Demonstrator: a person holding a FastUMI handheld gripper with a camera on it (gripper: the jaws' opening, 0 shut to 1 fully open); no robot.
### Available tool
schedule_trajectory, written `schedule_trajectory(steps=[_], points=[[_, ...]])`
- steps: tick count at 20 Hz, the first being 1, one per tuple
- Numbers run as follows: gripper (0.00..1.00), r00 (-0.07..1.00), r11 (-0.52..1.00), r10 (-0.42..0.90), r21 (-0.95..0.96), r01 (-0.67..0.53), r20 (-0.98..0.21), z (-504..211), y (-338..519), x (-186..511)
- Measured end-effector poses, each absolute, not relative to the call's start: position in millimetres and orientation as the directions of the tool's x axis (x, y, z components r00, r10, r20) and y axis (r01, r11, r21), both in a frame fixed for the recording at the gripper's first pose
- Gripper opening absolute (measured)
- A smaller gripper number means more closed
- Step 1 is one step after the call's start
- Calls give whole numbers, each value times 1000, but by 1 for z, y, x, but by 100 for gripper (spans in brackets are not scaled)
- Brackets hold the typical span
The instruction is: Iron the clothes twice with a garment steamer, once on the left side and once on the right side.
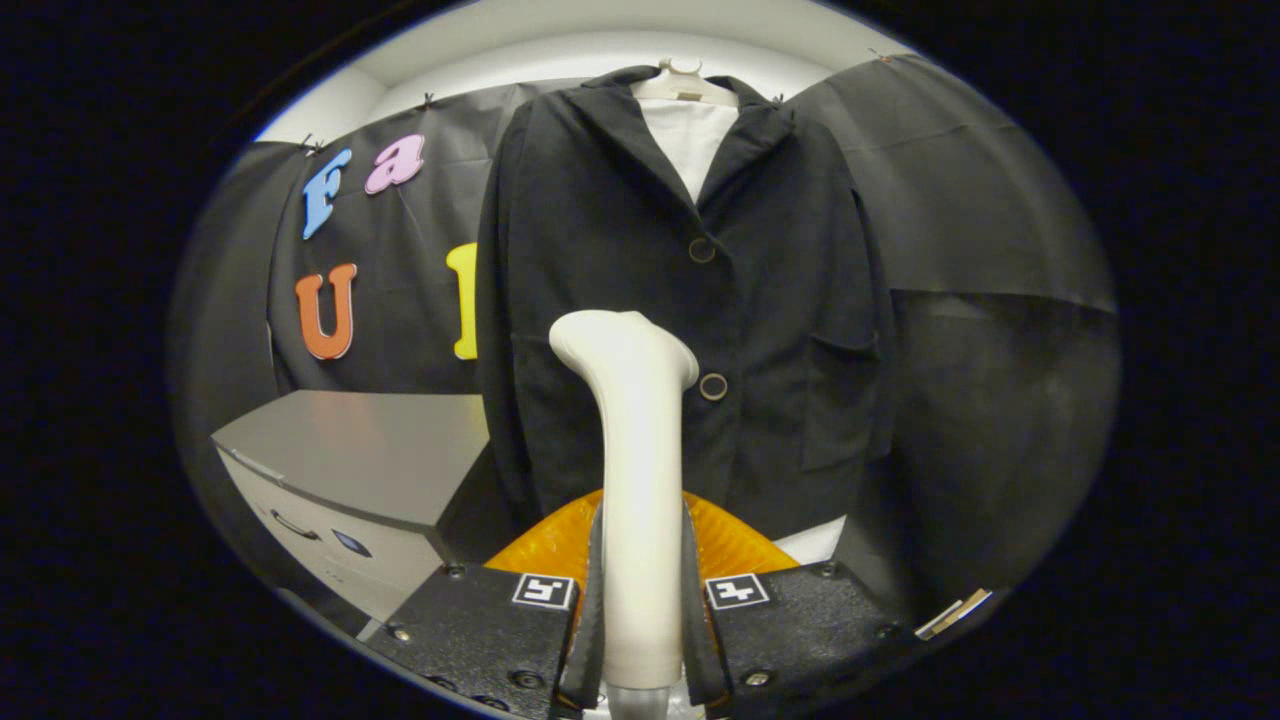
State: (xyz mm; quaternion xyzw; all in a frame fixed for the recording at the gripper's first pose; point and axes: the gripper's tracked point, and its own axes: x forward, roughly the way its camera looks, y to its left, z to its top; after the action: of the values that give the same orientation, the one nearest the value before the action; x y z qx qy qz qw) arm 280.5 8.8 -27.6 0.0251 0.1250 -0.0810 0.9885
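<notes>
The gripper [642,600] is clamped on the white garment steamer [635,480]: both of its fingers [590,610] press against the sides of the steamer's handle, one on each side, with no gap showing between pad and plastic. The steamer stands upright between the fingers and rises ahead of them, its neck narrowing slightly and then bending over at the top into a rounded head that leans toward the left. Behind the lower part of the handle, just beyond the fingers, spreads a translucent orange piece [735,545], fanning out to both sides. Straight ahead, beyond the steamer, a dark jacket [780,330] hangs on a pale hanger [684,86] against the booth's black cloth wall, with a white shirt [690,140] showing in the open collar. The steamer's head overlaps the jacket's front at about the height of the lower button [713,386], just left of it; whether the head touches the cloth cannot be told. A second button [702,250] sits higher on the front. To the left of the jacket, lower down, stands a grey cabinet [360,470] with a drawer handle on its front.
</notes>
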Motion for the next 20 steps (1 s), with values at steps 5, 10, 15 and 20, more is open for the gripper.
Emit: schedule_trajectory(steps=[5, 10, 15, 20], points=[[35, 935, 985, -163, 0, 172, -314, -62, 7, 275], [35, 910, 984, -170, -20, 175, -379, -95, 9, 273], [35, 887, 982, -183, -45, 181, -424, -119, 11, 274], [35, 859, 980, -199, -78, 184, -471, -145, 10, 272]])
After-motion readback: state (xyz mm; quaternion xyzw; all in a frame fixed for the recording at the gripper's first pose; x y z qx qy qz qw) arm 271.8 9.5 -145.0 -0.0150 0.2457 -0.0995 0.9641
